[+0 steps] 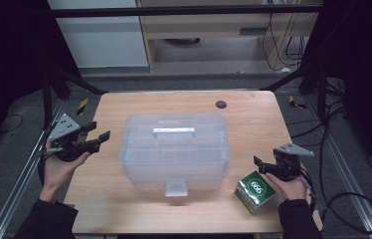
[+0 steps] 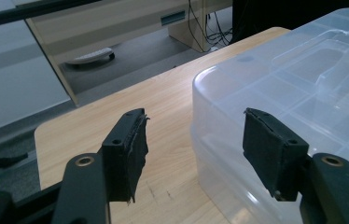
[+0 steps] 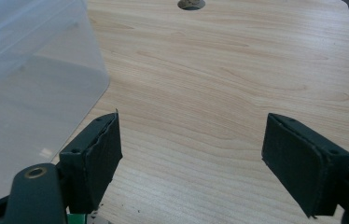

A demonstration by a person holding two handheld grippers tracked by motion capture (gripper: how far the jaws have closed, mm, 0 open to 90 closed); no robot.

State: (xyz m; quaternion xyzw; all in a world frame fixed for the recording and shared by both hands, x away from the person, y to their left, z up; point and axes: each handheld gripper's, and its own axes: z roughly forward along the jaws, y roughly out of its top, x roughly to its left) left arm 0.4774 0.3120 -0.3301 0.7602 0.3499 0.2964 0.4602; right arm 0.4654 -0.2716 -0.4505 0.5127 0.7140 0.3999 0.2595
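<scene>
A clear plastic storage box (image 1: 175, 149) with a closed lid, a top handle and a front latch stands in the middle of the wooden table (image 1: 253, 117). My left gripper (image 1: 98, 134) hovers open off the box's left side, raised above the table, nothing between its jaws. In the left gripper view the box (image 2: 298, 88) lies just beyond the open left gripper (image 2: 193, 151). My right gripper (image 1: 262, 165) rests open near the table's right front, beside a green carton (image 1: 254, 191) marked 666. The right gripper (image 3: 191, 161) in its own view faces bare wood, the box (image 3: 28, 70) at left.
A dark round cable hole (image 1: 221, 104) sits near the table's far edge. Black frame bars and cables (image 1: 333, 124) surround the table. Metal rails run along both sides on the floor. Cabinets stand beyond the far edge.
</scene>
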